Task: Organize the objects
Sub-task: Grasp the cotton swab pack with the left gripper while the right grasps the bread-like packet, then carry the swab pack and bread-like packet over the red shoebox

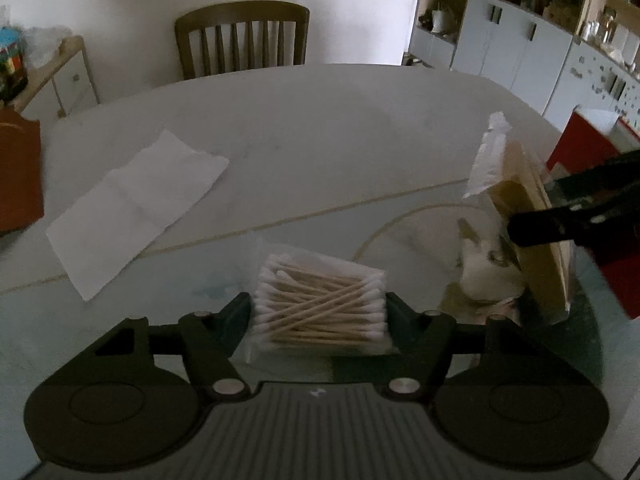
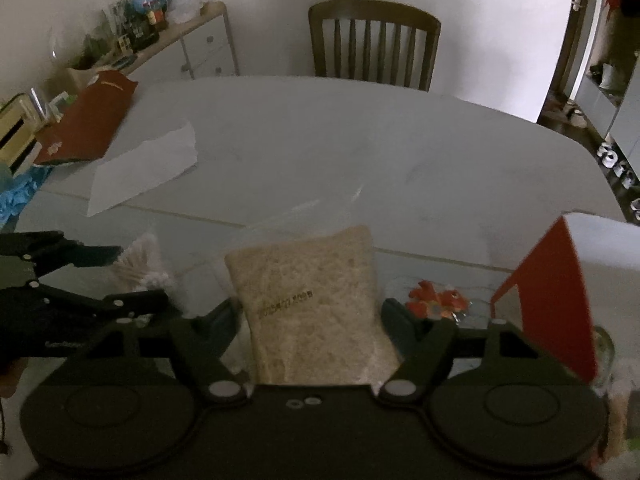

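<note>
A clear plastic packet of wooden-stemmed, white-tipped cotton swabs point(image 1: 320, 308) lies flat on the pale oval table point(image 1: 300, 136), its swabs crisscrossed. Right of it, a clear bag holding a flat beige fibrous pad point(image 2: 316, 312) stands tilted, raised off that table.

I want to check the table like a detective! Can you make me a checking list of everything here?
Surface: pale oval table, glass part nearest the grippers.
Job's things: bag of cotton swabs; beige packet.
Clutter: white paper sheet, red box, brown folder.
Grippers: left gripper shut on the swab bag; right gripper shut on the packet.
Cables: nothing seen.
Surroundings: wooden chair, white cabinets.
</note>
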A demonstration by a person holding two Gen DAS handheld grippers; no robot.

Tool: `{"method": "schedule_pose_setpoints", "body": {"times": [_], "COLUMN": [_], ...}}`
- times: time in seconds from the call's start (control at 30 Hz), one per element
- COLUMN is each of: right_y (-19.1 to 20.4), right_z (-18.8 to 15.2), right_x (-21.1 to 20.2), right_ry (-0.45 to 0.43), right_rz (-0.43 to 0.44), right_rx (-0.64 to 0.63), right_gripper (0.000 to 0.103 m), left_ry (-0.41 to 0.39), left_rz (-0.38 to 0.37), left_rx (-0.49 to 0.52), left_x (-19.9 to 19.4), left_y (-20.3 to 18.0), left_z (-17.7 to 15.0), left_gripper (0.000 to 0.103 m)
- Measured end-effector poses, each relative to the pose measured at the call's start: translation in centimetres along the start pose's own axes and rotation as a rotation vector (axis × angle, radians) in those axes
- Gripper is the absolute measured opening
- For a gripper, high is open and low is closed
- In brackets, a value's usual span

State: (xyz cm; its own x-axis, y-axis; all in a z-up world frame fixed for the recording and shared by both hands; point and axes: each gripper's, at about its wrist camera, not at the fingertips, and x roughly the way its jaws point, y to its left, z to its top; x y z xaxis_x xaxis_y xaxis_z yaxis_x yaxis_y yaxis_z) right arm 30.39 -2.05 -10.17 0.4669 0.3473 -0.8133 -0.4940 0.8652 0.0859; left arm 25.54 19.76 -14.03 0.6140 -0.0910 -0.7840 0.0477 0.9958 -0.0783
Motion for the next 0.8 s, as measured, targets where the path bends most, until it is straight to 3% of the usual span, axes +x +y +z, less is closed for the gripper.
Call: {"method": "schedule_pose_setpoints", "body": {"times": [0.43,0.8], "right_y": [0.1,-0.9], "right_z": [-3.0,-5.3], "right_x": [-5.4,-11.0], "right_ry": [-0.02,-0.067], "right_rz": [-0.006,0.0], "right_rx": [0.063,0.127], "right_gripper": [0.074,0.074], "left_ry": [-0.012,-0.028], "left_rz": [-0.03,-0.107], "left_rx": [-0.019,0.004], "left_x": [-4.2,-8.5], "left_y": [-2.1,-7.0], "left_z": [-1.0,-1.0], "left_gripper": [0.07,0.07]}}
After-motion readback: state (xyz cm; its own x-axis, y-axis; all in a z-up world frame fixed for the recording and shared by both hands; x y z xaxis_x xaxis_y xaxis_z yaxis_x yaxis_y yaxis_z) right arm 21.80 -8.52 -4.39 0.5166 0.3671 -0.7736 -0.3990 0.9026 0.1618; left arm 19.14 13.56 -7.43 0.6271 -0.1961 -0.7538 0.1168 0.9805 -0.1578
